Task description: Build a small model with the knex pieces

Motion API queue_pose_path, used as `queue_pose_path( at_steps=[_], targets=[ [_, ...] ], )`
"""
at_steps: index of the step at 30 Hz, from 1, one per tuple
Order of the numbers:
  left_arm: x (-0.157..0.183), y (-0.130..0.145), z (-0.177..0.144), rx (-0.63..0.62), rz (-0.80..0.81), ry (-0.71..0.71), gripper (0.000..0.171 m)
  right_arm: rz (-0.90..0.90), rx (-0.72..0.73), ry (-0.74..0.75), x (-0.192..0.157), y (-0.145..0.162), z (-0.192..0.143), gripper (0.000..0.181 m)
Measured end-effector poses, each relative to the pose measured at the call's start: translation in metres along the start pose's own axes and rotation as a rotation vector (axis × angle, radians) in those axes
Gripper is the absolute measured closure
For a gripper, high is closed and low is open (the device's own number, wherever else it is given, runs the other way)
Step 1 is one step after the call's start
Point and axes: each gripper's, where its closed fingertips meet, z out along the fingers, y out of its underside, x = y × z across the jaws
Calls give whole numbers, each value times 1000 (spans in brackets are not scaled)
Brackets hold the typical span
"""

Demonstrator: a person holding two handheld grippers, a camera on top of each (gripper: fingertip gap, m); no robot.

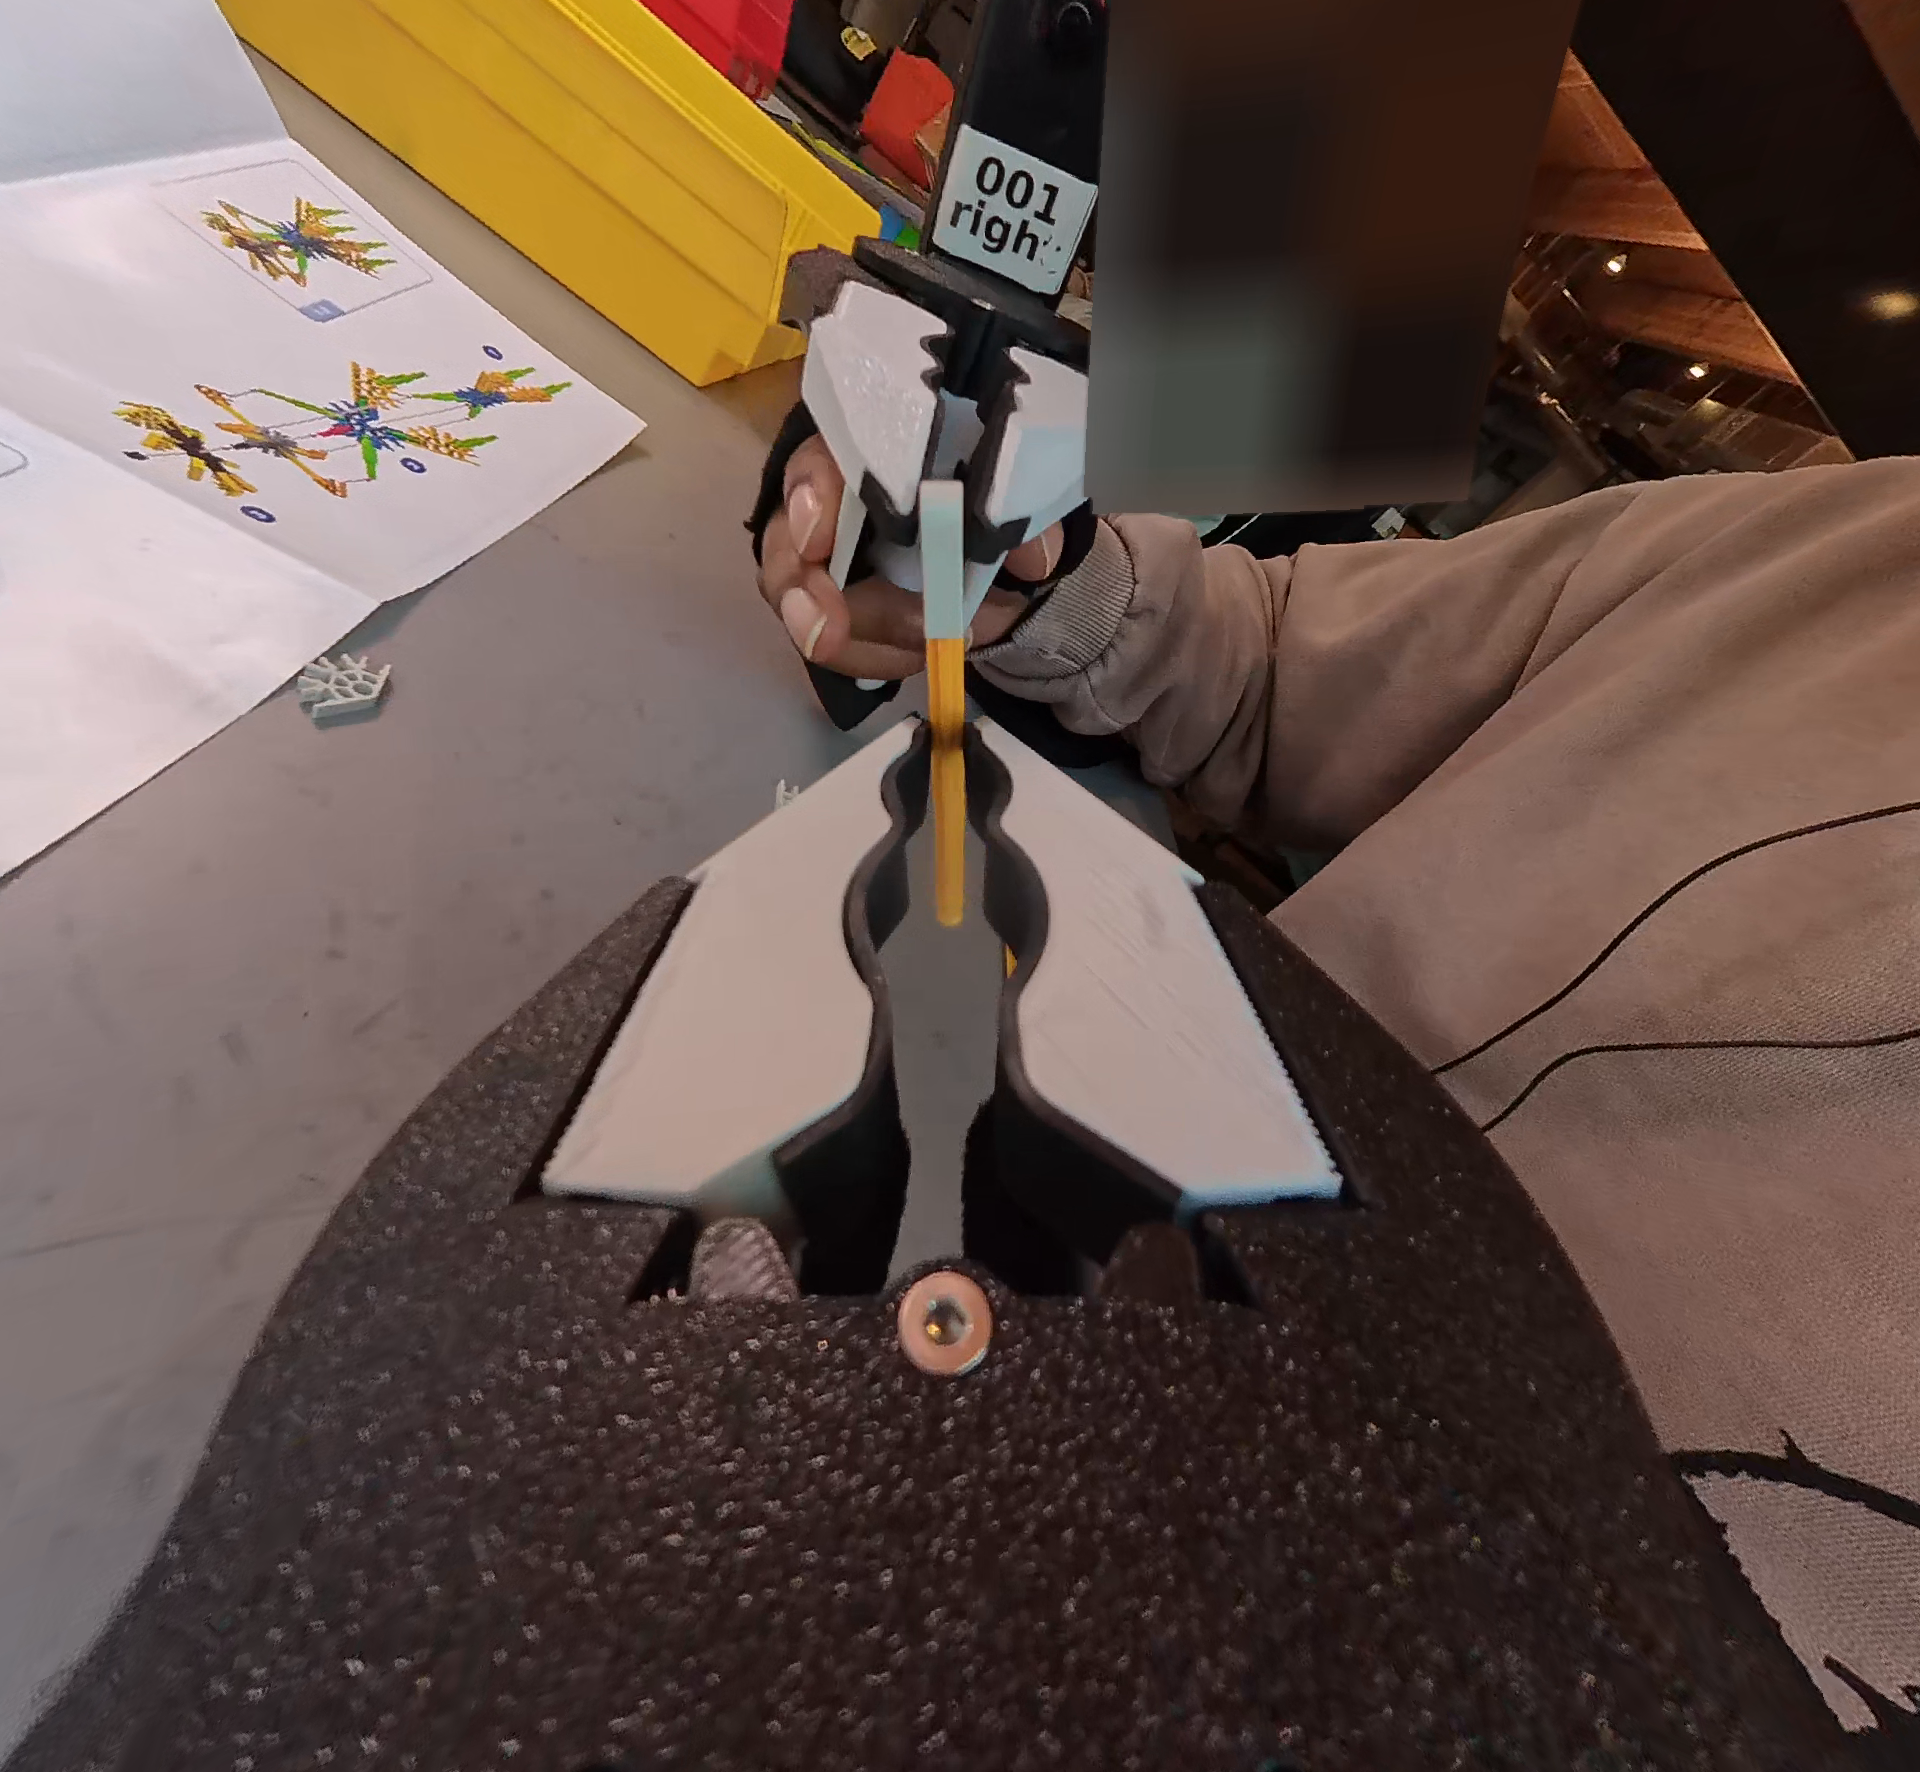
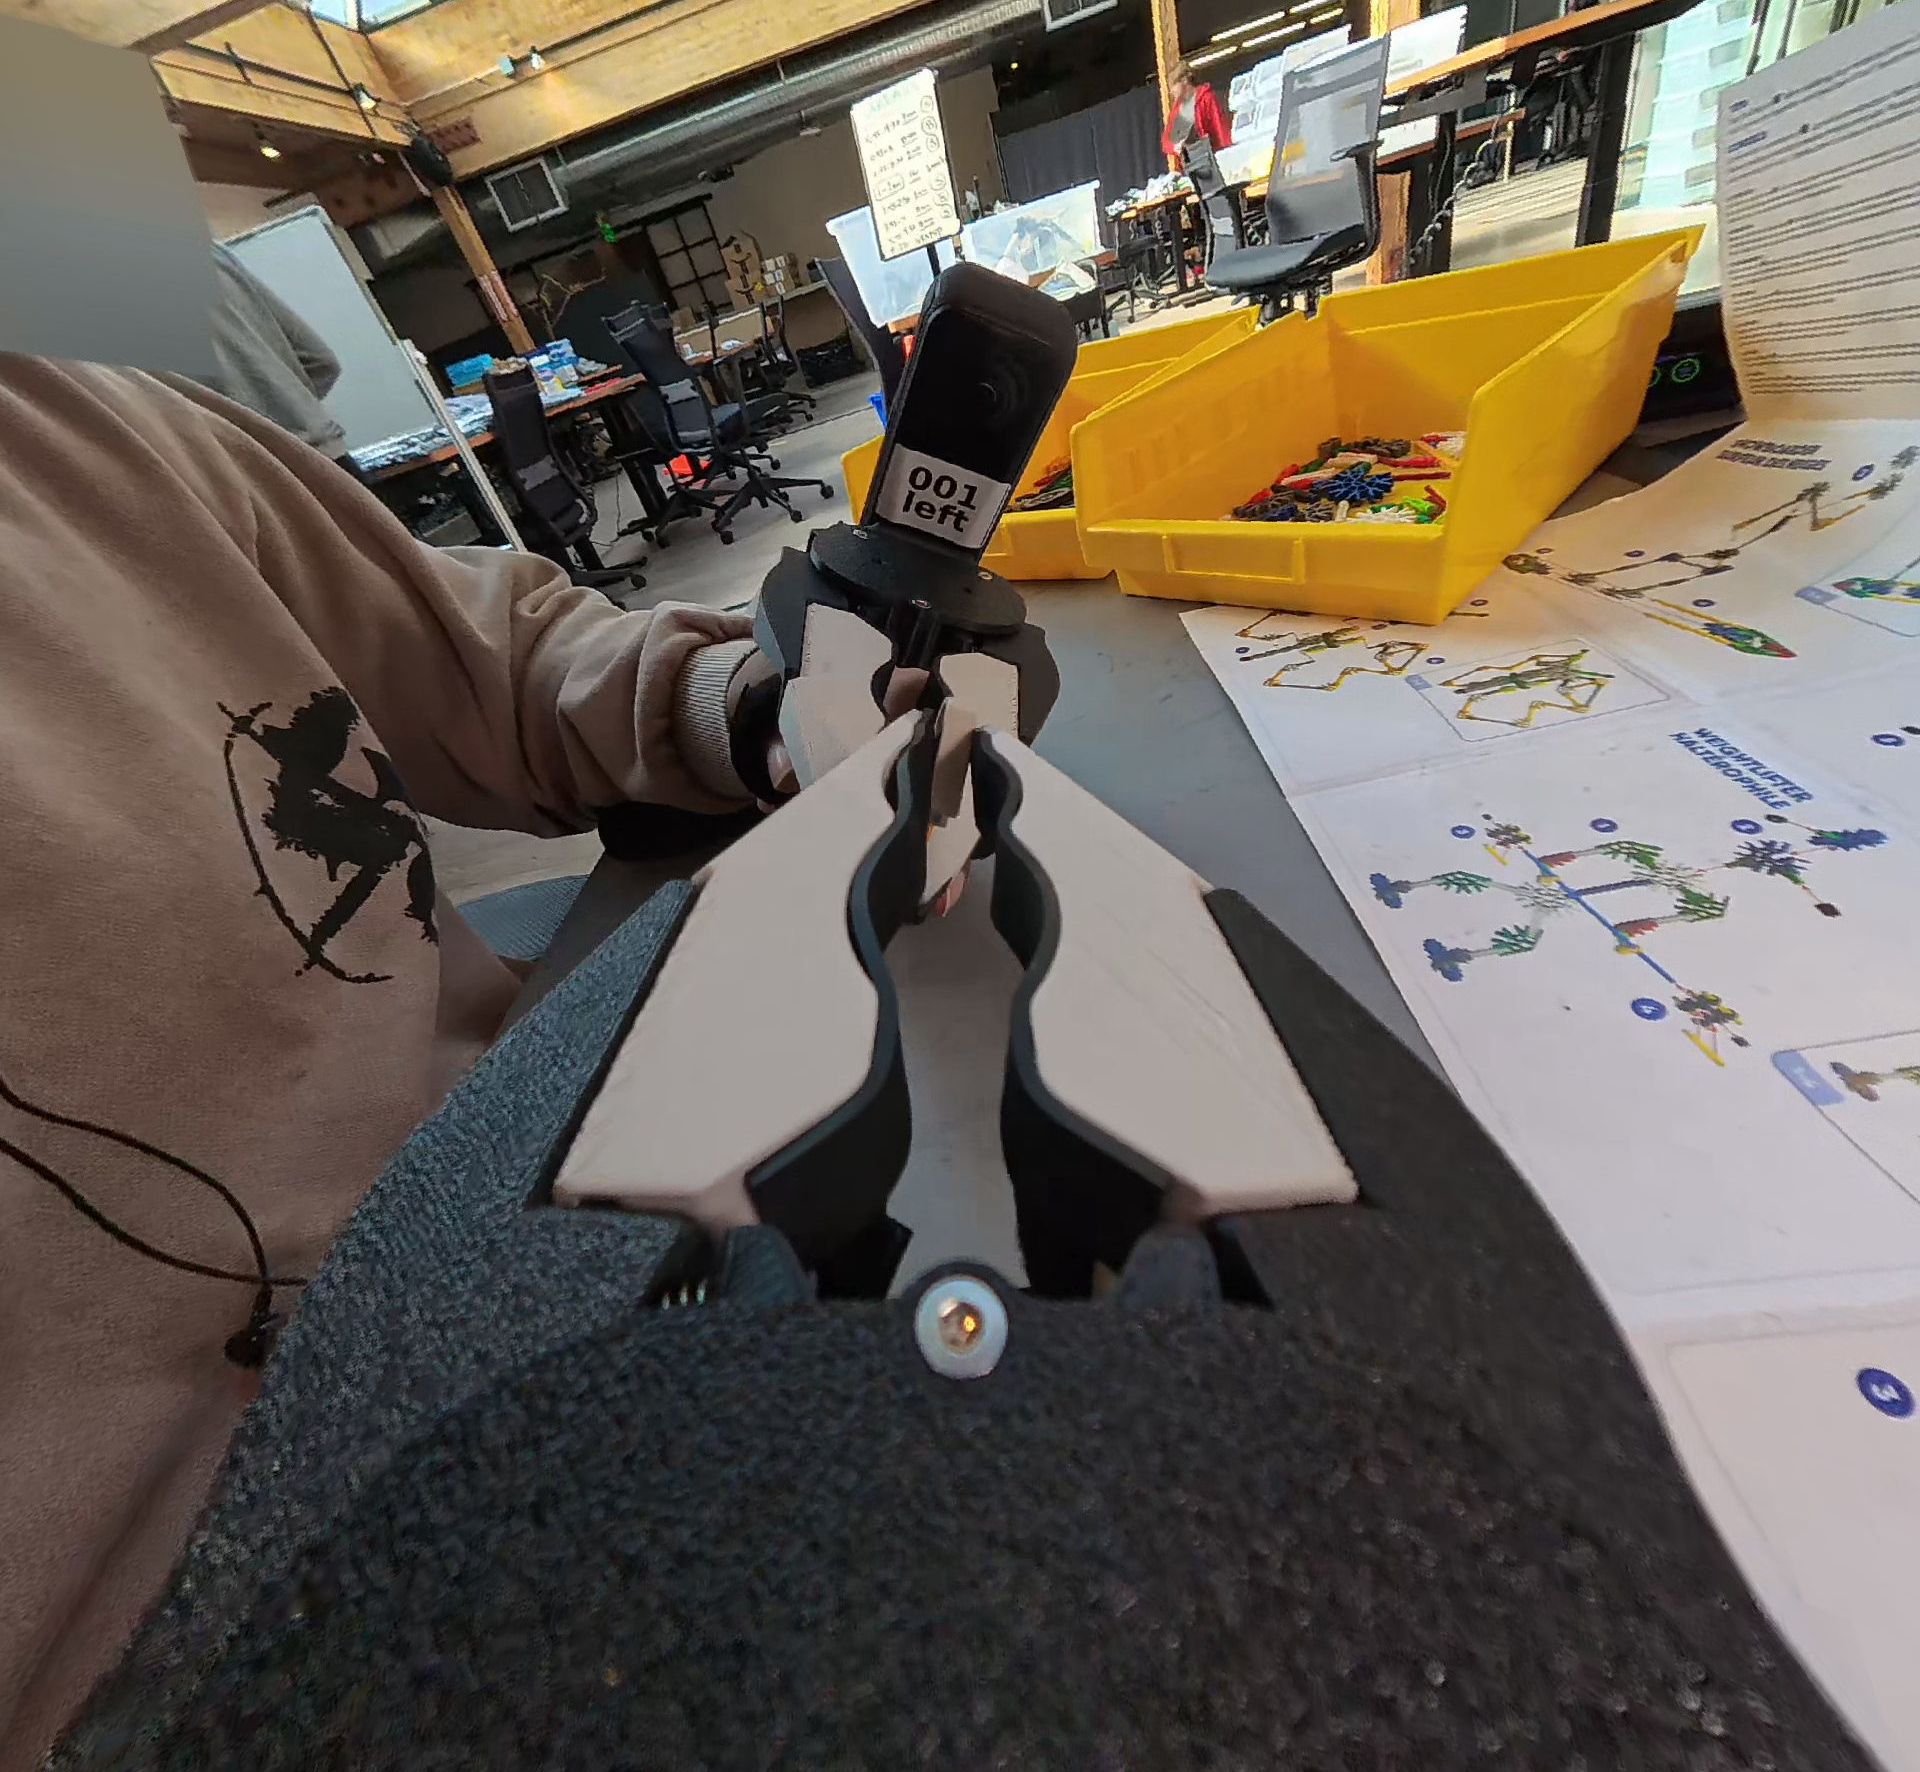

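Slim yellow rod [image 1: 948,818], white-tipped

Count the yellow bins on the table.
2. One bin, holding coloured pieces, stands beside the instruction sheet; the other sits close beside it, partly behind a camera. More may be hidden.

My left gripper [image 1: 948,735] grips a yellow rod [image 1: 948,787] between its fingertips; the rod runs straight ahead along the fingers. The rod's far end joins a flat white connector piece [image 1: 943,569], seen edge-on, clamped in my right gripper [image 1: 951,517]. The two grippers face each other tip to tip above the grey table [image 1: 468,891].
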Motion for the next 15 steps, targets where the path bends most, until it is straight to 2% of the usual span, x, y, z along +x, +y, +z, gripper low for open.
queue_pose_path(
  at_steps=[4,8,12,15],
  targets=[
    [-8,-5,1,43,-55,2,157,34,23,-3,0,3,2,177],
    [-3,-6,4,36,-10,15,165,80,41,-59,-6,2,3,177],
    [-3,3,4,-67,79,-38,166,13,-85,-104,-10,12,-5,177],
    [-9,16,4,-206,200,-122,166,-175,-299,-104,-13,29,-12,176]
  ],
)
